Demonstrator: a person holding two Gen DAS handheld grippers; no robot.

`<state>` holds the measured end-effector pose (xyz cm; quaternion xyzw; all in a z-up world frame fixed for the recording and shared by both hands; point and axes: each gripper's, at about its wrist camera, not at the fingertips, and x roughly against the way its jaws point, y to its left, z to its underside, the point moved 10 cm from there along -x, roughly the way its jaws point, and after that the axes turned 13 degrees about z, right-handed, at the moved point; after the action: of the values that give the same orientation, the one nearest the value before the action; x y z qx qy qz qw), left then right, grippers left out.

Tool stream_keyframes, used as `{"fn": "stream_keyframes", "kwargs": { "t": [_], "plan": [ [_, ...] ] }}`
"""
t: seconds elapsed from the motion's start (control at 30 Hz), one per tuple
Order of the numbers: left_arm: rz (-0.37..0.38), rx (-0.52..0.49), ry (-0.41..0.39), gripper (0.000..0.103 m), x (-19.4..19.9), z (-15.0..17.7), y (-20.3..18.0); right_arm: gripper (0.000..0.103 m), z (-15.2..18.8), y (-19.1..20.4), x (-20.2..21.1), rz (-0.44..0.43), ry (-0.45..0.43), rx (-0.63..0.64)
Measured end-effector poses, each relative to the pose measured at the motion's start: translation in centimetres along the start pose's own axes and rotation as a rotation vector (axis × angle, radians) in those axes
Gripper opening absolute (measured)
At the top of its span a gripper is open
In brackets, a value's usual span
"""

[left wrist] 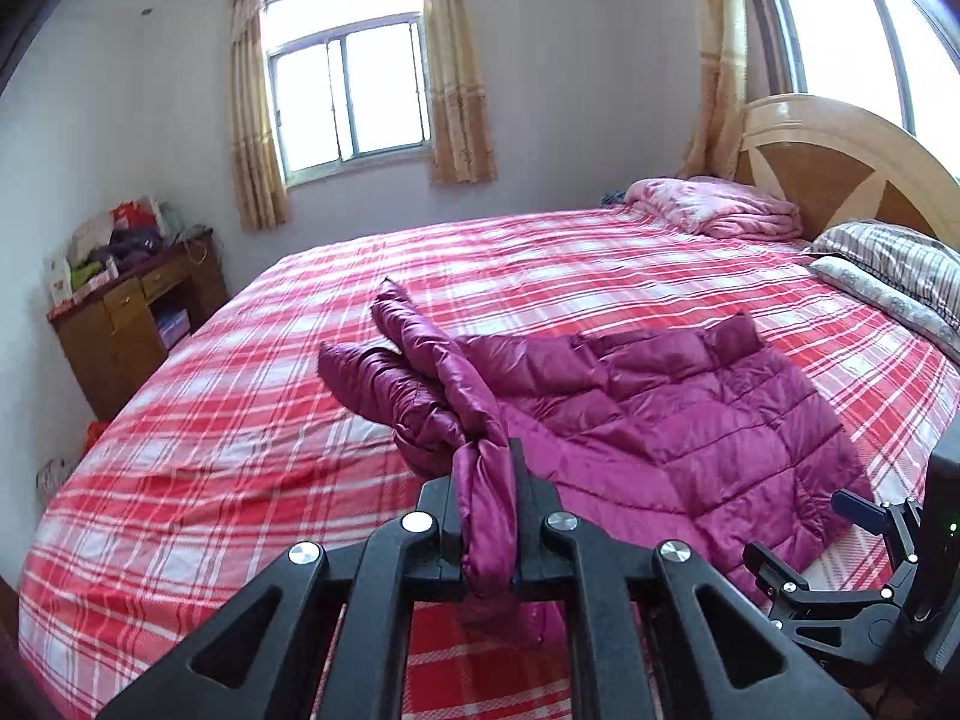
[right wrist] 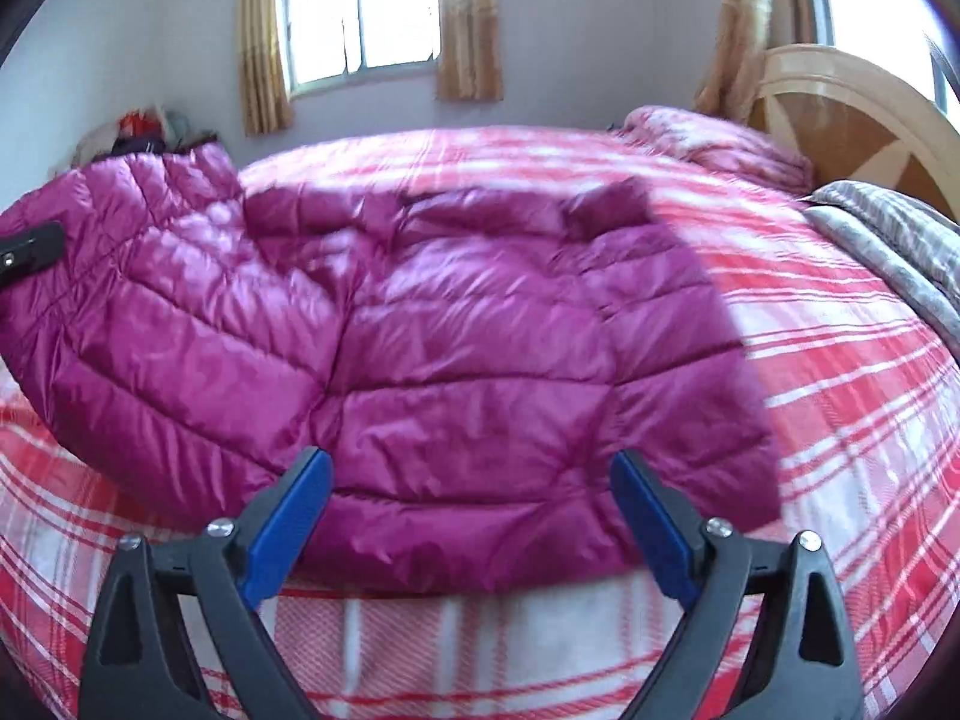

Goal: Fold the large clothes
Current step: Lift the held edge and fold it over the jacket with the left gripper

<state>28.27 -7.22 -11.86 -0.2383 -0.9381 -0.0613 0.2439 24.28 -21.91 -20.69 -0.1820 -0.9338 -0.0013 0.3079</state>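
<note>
A magenta quilted puffer jacket (left wrist: 690, 420) lies spread on the bed, its sleeves bunched toward the left. My left gripper (left wrist: 486, 480) is shut on a fold of the jacket's edge and holds it lifted off the sheet; the fabric hangs down between the black fingers. In the right wrist view the jacket (right wrist: 450, 330) fills the middle, and a part of the left gripper (right wrist: 30, 252) shows at the left edge. My right gripper (right wrist: 471, 459) stands open over the jacket's near hem, blue pads (right wrist: 288, 528) apart with nothing pinched. It also shows low on the right as the right gripper (left wrist: 804, 531).
The red and white plaid bed sheet (left wrist: 240, 420) covers a large bed. A folded pink blanket (left wrist: 714, 207) and striped pillows (left wrist: 894, 264) lie by the wooden headboard (left wrist: 840, 162). A cluttered wooden desk (left wrist: 132, 312) stands by the far left wall.
</note>
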Motion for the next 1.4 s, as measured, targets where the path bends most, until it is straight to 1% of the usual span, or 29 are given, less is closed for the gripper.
{"fn": "stream_keyframes", "kwargs": {
  "t": [0.07, 0.13, 0.23, 0.27, 0.3, 0.37, 0.47, 0.57, 0.63, 0.67, 0.77, 0.83, 0.87, 0.9, 0.97, 1.0, 1.03, 1.07, 1.1, 1.13, 1.17, 1.27, 1.33, 1.4],
  "plan": [
    [0.022, -0.069, -0.016, 0.008, -0.5, -1.5, -2.9, 0.095, 0.1, -2.3, 0.0, 0.059, -0.015, -0.036],
    [0.054, -0.128, -0.028, 0.008, -1.3, -3.1, -5.5, 0.095, 0.9, -4.5, -1.2, 0.112, 0.02, -0.065],
    [0.116, -0.224, -0.039, 0.008, -2.3, -4.6, -10.5, 0.093, 2.4, -7.6, -3.1, 0.142, 0.095, -0.159],
    [0.138, -0.258, -0.042, 0.008, -2.6, -4.9, -12.2, 0.093, 2.8, -8.5, -3.5, 0.15, 0.11, -0.172],
    [0.161, -0.291, -0.042, 0.007, -3.0, -5.1, -13.9, 0.093, 3.1, -9.3, -3.8, 0.138, 0.121, -0.191],
    [0.208, -0.349, -0.032, 0.007, -4.0, -5.0, -16.5, 0.093, 3.6, -10.4, -4.2, 0.136, 0.129, -0.207],
    [0.267, -0.431, 0.002, 0.008, -5.8, -3.7, -21.1, 0.095, 4.3, -11.3, -3.8, 0.135, 0.117, -0.229],
    [0.329, -0.476, 0.05, 0.008, -7.3, -2.1, -24.8, 0.095, 5.0, -11.7, -2.9, 0.104, 0.07, -0.262],
    [0.356, -0.513, 0.081, 0.006, -8.4, -0.9, -26.6, 0.095, 4.8, -11.5, -3.1, 0.09, 0.06, -0.282],
    [0.357, -0.512, 0.084, 0.007, -8.7, -0.7, -26.9, 0.096, 5.0, -11.7, -3.1, 0.078, 0.067, -0.313],
    [0.397, -0.481, 0.151, 0.009, -10.4, -0.3, -27.2, 0.096, 4.3, -12.5, -3.7, 0.071, 0.057, -0.34],
    [0.409, -0.465, 0.158, 0.011, -10.5, -0.7, -27.2, 0.096, 4.4, -12.5, -3.7, 0.084, 0.04, -0.343],
    [0.412, -0.462, 0.141, 0.011, -9.9, -1.2, -27.2, 0.096, 4.5, -12.4, -3.7, 0.095, 0.035, -0.333],
    [0.412, -0.458, 0.102, 0.013, -8.9, -1.9, -27.2, 0.096, 4.5, -12.4, -3.7, 0.099, 0.034, -0.33],
    [0.447, -0.439, 0.001, 0.029, -6.2, -3.6, -27.6, 0.098, 4.5, -12.5, -3.8, 0.103, 0.037, -0.322],
    [0.465, -0.423, -0.059, 0.054, -4.6, -4.7, -27.4, 0.098, 4.5, -12.4, -3.9, 0.106, 0.037, -0.318],
    [0.456, -0.411, -0.12, 0.091, -3.3, -5.7, -26.9, 0.098, 4.5, -12.3, -3.8, 0.108, 0.036, -0.314],
    [0.425, -0.402, -0.179, 0.103, -2.2, -6.6, -26.0, 0.098, 4.5, -12.4, -3.8, 0.107, 0.035, -0.314],
    [0.378, -0.389, -0.247, 0.102, -1.3, -7.5, -24.7, 0.098, 4.5, -12.4, -3.8, 0.105, 0.035, -0.316],
    [0.342, -0.383, -0.257, 0.102, -1.4, -7.9, -23.3, 0.098, 4.5, -12.3, -3.8, 0.105, 0.035, -0.316],
    [0.297, -0.372, -0.243, 0.102, -2.1, -8.1, -21.8, 0.098, 4.6, -12.3, -3.8, 0.108, 0.036, -0.313],
    [0.127, -0.258, -0.179, 0.102, -5.9, -7.9, -14.6, 0.099, 4.6, -12.3, -3.8, 0.114, 0.036, -0.306],
    [0.014, -0.201, -0.083, 0.102, -9.3, -6.5, -10.1, 0.099, 4.6, -12.3, -3.8, 0.115, 0.034, -0.306],
    [-0.017, -0.154, -0.005, 0.102, -12.1, -4.8, -7.4, 0.099, 4.6, -12.3, -3.8, 0.119, 0.033, -0.3]
  ]
}}
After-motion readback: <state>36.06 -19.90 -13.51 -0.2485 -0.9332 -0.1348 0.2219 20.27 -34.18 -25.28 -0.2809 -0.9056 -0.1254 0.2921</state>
